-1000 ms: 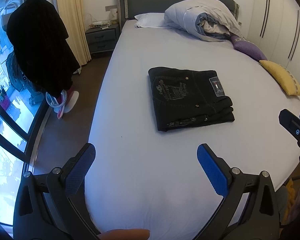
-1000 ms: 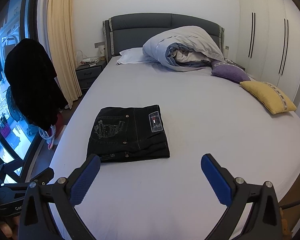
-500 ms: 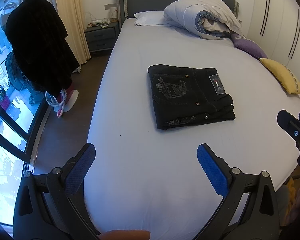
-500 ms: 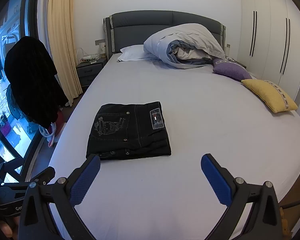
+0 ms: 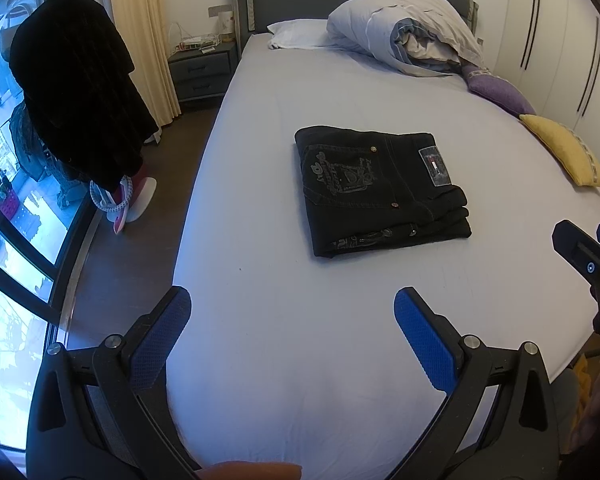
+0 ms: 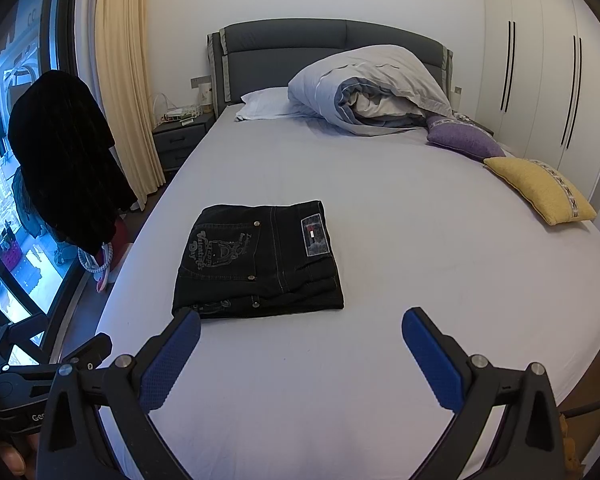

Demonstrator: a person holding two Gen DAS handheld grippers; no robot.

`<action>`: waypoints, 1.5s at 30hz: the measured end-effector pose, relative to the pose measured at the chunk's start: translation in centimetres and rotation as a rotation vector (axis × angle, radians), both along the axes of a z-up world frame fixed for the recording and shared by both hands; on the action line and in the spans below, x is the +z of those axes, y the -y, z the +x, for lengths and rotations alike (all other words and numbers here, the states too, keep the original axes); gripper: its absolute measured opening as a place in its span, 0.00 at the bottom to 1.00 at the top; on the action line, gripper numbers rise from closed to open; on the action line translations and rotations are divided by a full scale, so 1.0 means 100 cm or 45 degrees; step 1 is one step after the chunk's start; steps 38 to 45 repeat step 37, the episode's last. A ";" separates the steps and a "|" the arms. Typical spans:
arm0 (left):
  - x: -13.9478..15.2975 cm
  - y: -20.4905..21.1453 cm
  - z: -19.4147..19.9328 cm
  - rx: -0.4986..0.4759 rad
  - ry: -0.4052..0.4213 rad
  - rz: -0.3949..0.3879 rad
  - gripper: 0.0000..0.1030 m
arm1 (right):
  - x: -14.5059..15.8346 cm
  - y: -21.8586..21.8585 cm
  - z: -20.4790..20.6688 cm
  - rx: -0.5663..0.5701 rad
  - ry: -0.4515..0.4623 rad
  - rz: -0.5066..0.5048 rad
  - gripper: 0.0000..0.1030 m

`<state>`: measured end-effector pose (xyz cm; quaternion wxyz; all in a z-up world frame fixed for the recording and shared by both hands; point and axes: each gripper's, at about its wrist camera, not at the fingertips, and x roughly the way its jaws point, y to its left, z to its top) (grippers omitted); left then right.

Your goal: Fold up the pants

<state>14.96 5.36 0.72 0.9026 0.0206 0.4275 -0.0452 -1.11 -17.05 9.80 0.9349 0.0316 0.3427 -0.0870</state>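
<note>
Black jeans lie folded into a flat rectangle on the white bed sheet, back pocket embroidery and label patch facing up. They also show in the right wrist view. My left gripper is open and empty, held above the bed's near end, short of the jeans. My right gripper is open and empty, also held back from the jeans, with its left pad near their front left corner. The right gripper's tip shows at the right edge of the left wrist view.
A rumpled duvet and white pillow lie at the headboard. Purple and yellow cushions lie on the bed's right side. A dark garment hangs left of the bed by the window, near a nightstand.
Both grippers have drawn slightly back and tilted, so the jeans sit a little farther away in view. The jeans have not moved. Both grippers stay open.
</note>
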 end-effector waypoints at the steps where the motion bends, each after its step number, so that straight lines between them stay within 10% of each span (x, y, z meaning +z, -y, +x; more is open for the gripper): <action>1: 0.000 0.000 0.000 0.000 -0.001 0.000 1.00 | 0.001 0.000 0.000 0.000 -0.001 0.000 1.00; 45: -0.011 -0.002 0.002 0.009 -0.032 -0.011 1.00 | -0.004 -0.002 -0.007 0.006 -0.015 0.005 1.00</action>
